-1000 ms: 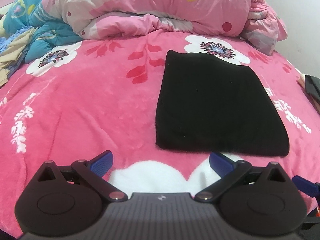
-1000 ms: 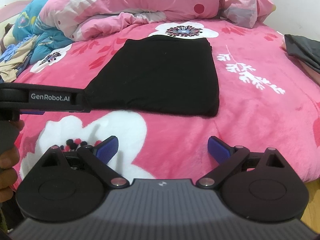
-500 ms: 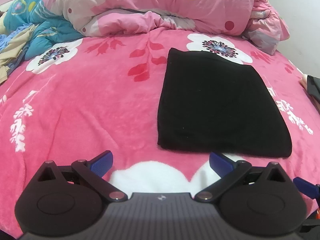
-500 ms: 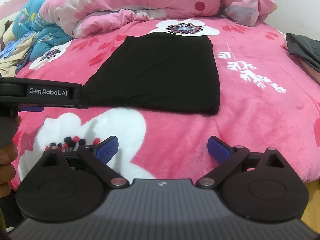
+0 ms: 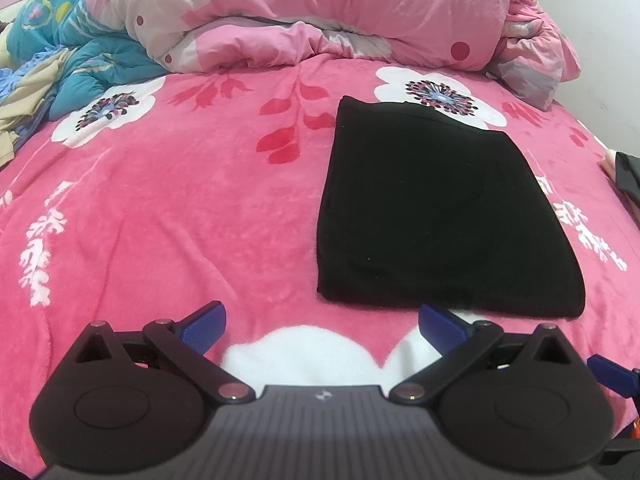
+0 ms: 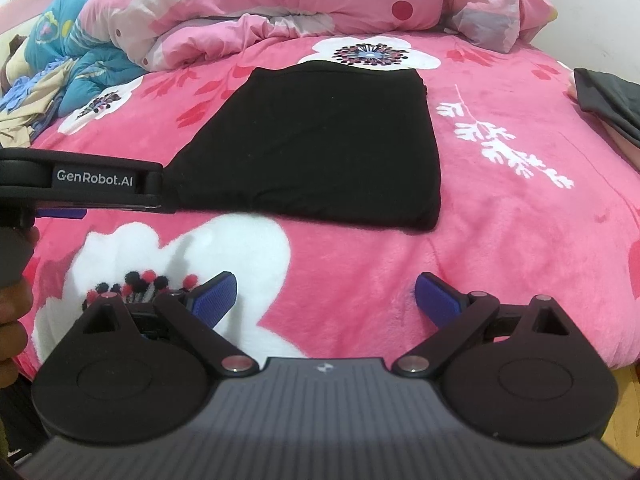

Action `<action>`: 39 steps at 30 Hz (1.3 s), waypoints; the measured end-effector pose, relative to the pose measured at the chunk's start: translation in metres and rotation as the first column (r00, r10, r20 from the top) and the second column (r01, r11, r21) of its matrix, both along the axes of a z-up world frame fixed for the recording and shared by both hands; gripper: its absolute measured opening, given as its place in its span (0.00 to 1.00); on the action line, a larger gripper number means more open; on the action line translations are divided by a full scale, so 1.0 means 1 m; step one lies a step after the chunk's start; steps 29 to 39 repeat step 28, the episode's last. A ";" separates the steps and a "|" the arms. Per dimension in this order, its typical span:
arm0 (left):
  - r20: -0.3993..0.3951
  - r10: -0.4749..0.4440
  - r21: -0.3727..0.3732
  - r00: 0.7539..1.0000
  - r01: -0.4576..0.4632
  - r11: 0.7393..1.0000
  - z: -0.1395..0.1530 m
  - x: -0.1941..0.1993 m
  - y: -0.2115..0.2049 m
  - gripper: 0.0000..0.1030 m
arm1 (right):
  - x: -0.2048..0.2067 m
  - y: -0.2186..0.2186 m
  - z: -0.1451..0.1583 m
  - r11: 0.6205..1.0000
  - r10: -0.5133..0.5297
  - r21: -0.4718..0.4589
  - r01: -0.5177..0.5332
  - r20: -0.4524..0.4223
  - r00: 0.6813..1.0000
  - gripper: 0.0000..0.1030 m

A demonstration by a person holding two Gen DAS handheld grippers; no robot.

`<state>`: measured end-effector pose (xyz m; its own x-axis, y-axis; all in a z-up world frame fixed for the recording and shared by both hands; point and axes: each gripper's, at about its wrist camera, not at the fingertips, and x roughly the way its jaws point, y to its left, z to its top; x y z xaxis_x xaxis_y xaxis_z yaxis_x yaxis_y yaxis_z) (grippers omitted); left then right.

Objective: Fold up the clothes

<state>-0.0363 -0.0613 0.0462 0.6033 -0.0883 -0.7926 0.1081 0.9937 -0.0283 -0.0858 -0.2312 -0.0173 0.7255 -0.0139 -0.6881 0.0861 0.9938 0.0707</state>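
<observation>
Nothing has shifted: your black folded garment (image 5: 444, 216) lies flat at one o'clock; both grippers' fingers (image 5: 204, 322) stay wide, empty. Fold looks finished.

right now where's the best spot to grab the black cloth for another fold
Judging by its pose, take the black cloth by its two near corners, coming in low from the near edge. It lies flat in a folded rectangle on the pink blanket, its near hem facing both grippers. The left gripper and right gripper have their jaws open and empty, short of that hem.
</observation>
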 end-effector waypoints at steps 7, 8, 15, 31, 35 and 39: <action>0.000 0.004 0.001 1.000 -0.004 1.000 0.000 0.003 0.000 1.00 | 0.001 0.000 0.000 1.000 -0.001 0.000 0.001 0.000 1.000 0.94; -0.002 0.003 0.003 1.000 -0.003 1.000 0.000 0.003 0.000 1.00 | 0.001 0.000 0.000 1.000 -0.002 0.001 0.002 0.001 1.000 0.94; -0.007 0.001 0.007 1.000 -0.001 1.000 -0.001 0.002 -0.001 1.00 | 0.001 0.000 -0.001 1.000 -0.005 0.004 0.005 0.000 1.000 0.94; -0.015 -0.004 0.012 1.000 0.004 1.000 -0.003 0.005 0.001 1.00 | 0.001 -0.004 -0.002 1.000 -0.001 0.003 0.001 0.001 1.000 0.94; -0.015 -0.004 0.012 1.000 0.004 1.000 -0.003 0.005 0.001 1.00 | 0.001 -0.004 -0.002 1.000 -0.001 0.003 0.001 0.001 1.000 0.94; -0.015 -0.004 0.012 1.000 0.004 1.000 -0.003 0.005 0.001 1.00 | 0.001 -0.004 -0.002 1.000 -0.001 0.003 0.001 0.001 1.000 0.94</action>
